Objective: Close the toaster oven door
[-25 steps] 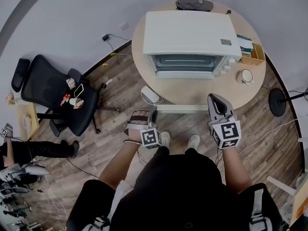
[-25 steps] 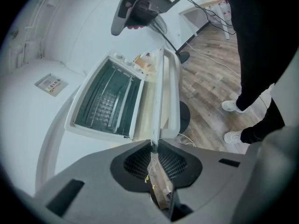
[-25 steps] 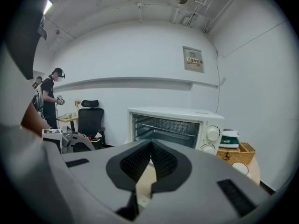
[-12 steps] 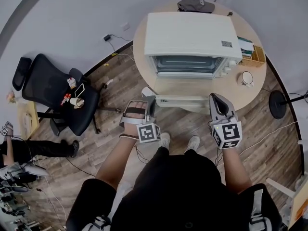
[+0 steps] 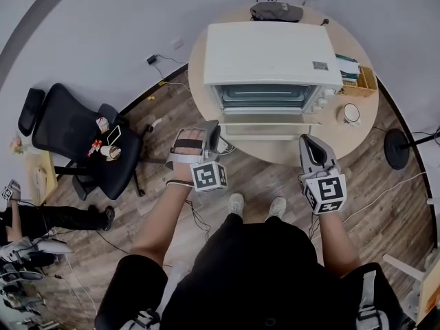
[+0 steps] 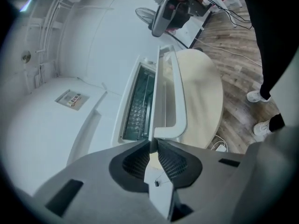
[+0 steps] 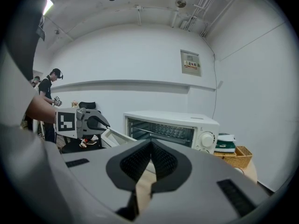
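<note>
Left gripper (image 6: 153, 146): jaw tips are narrow and easing apart, with the left edge of the door (image 5: 265, 130) between them. The white toaster oven (image 5: 271, 50) sits on a round table (image 5: 344, 139), its door partway up and tilted, the rack visible inside. Right gripper (image 5: 307, 141): jaws together, empty, hovering off the table's front edge.

The white boxy metal toaster oven (image 5: 271, 50) has a silvery grille inside. The round table (image 5: 347, 135) is pale tan, the office chair (image 5: 65, 133) black, the plank floor (image 5: 261, 177) streaky brown.
</note>
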Tool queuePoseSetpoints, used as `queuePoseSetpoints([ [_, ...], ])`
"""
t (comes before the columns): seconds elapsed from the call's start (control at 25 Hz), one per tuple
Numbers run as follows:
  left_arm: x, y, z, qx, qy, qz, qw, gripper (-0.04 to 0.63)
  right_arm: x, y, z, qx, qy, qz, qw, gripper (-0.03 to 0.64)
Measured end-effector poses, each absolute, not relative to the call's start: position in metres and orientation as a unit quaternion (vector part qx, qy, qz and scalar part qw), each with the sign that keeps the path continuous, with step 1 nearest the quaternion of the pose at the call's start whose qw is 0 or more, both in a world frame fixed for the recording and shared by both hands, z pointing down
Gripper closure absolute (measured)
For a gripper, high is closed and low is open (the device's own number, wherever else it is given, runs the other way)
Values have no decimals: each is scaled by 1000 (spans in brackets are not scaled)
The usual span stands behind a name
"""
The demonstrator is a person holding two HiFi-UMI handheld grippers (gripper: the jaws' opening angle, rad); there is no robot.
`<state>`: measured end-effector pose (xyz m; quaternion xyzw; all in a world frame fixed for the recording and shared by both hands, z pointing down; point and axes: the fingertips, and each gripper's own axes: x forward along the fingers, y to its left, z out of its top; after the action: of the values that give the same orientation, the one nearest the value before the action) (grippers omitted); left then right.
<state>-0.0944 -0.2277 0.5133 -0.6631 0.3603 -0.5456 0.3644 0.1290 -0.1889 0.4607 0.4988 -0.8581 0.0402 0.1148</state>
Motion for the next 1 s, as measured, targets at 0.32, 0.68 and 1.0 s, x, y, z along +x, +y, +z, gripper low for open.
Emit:
queuePoseSetpoints([
  [0.32, -95, -266, 500, -648, 366, -554, 372, 534, 129, -194, 459, 503, -857, 40, 107, 620],
  [0.68, -97, -304, 487, -639, 394, -542, 377, 518, 130, -184, 464, 504, -856, 46, 110, 620],
  [1.0, -98, -323, 482, -619, 415, -547, 381, 511, 143, -181, 461, 515, -850, 48, 103, 620],
])
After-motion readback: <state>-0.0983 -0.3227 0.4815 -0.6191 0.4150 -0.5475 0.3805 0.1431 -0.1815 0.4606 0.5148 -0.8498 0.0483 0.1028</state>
